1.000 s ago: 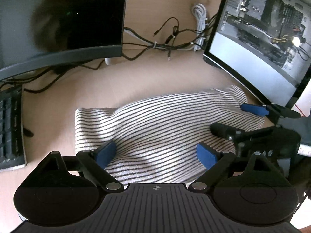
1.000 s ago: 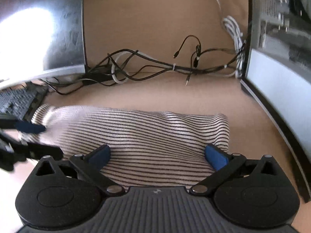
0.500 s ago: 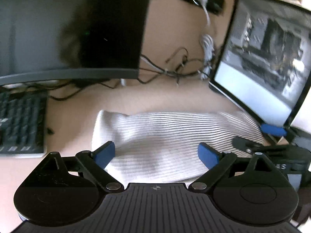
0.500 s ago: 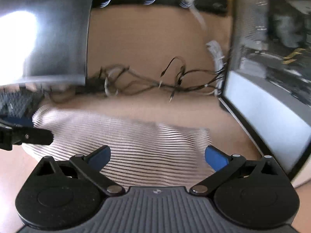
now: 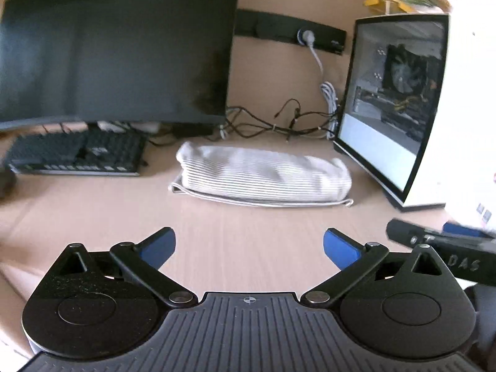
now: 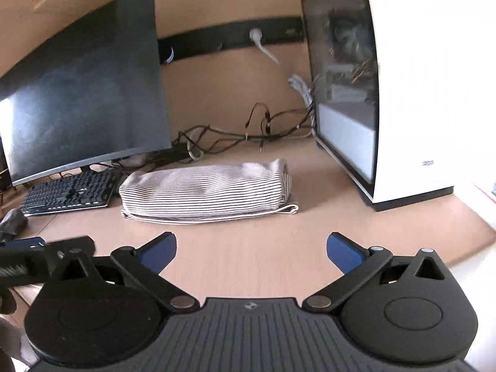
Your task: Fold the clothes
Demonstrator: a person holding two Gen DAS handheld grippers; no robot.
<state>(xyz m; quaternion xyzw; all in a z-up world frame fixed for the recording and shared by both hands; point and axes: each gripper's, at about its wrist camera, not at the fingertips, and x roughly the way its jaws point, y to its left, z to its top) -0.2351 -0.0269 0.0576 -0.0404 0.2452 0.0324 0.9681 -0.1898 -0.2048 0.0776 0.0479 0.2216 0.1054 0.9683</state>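
I have the left gripper (image 5: pixel 249 245) hovering over bare desk (image 5: pixel 248 226), its blue pads spread wide and the jaws opening further, with nothing between them; the right gripper (image 6: pixel 251 246) is likewise spread wide apart over the wood, empty; neither touches the cloth. The striped garment (image 5: pixel 263 175) lies folded into a long flat bundle ahead of both tools, well beyond the fingertips, roughly centred in front of the left one and a little to the left of centre for the right one (image 6: pixel 204 192); its layered edges show at the near side, and at the right end in the right wrist view. Beyond it a tangle of cables (image 5: pixel 279 125) runs along the back of the desk; ahead and to the left of the tools stands a dark monitor (image 5: pixel 117 49) with a black keyboard (image 5: pixel 74 153) under it; ahead and to the right stands a white computer case (image 6: pixel 409 93) with a glass side. In the left wrist view the right gripper's finger shows at the right edge (image 5: pixel 440 241); in the right wrist view the left gripper shows at the left edge (image 6: pixel 46 255).
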